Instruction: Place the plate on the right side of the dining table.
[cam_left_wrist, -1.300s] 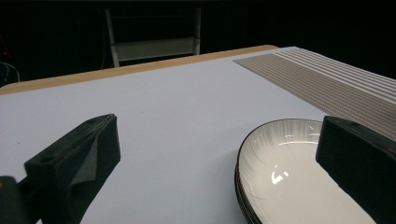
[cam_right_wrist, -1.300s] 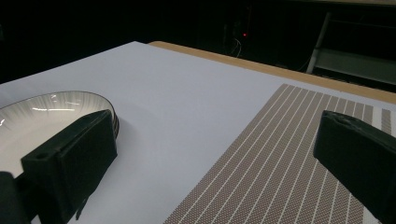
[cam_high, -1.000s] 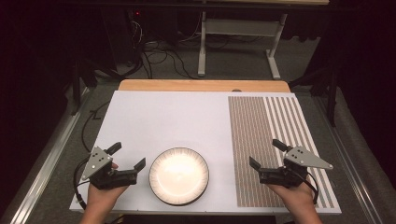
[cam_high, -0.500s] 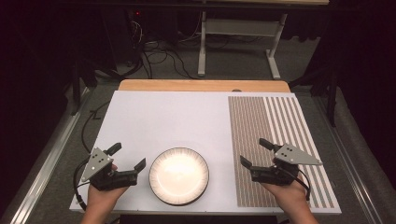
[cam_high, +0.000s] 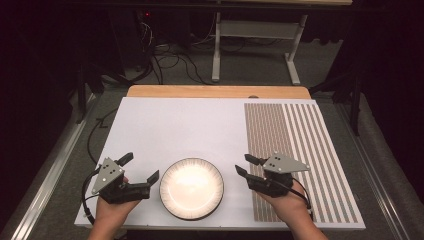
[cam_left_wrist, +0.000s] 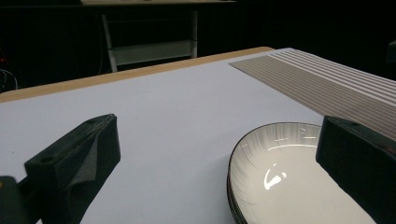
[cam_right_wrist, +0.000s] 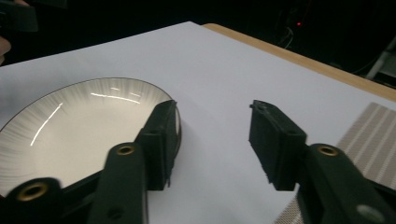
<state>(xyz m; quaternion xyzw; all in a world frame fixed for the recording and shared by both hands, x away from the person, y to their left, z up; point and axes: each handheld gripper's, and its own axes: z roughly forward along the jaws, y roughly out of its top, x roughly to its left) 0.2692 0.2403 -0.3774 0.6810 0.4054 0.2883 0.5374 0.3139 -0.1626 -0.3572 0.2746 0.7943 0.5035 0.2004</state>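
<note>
Two hand-held grippers flank one plate (cam_high: 191, 188), which sits near the front edge of the white tabletop (cam_high: 190, 125), between them. The right hand-held gripper (cam_high: 248, 166) is just beside the plate's right rim, and its jaws have just been closing; they now stand at a middling gap with nothing between them. In the right gripper view, one jaw lies close against the plate's dark rim (cam_right_wrist: 173, 122) while the other hangs over bare tabletop, so the rim is not yet inside the gap. The left hand-held gripper (cam_high: 138, 167) waits at the plate's left side with its jaws wide and nothing held; in the left gripper view the plate (cam_left_wrist: 275, 172) shows between them but farther off.

The step in hand looks like taking the plate by its rim from the right. To do it well, the gripper should probably drop one jaw below the rim and keep the other above it, sliding in level so the lip seats deep against the pads before they close. A shallow pinch on glazed ware could slip, and pushing sideways may just shove the plate towards the left gripper.

The plate is shallow, white inside with fine radial lines, and holds nothing; glare hides part of its centre. A striped mat (cam_high: 300, 150) covers the tabletop's right side, bare.
</note>
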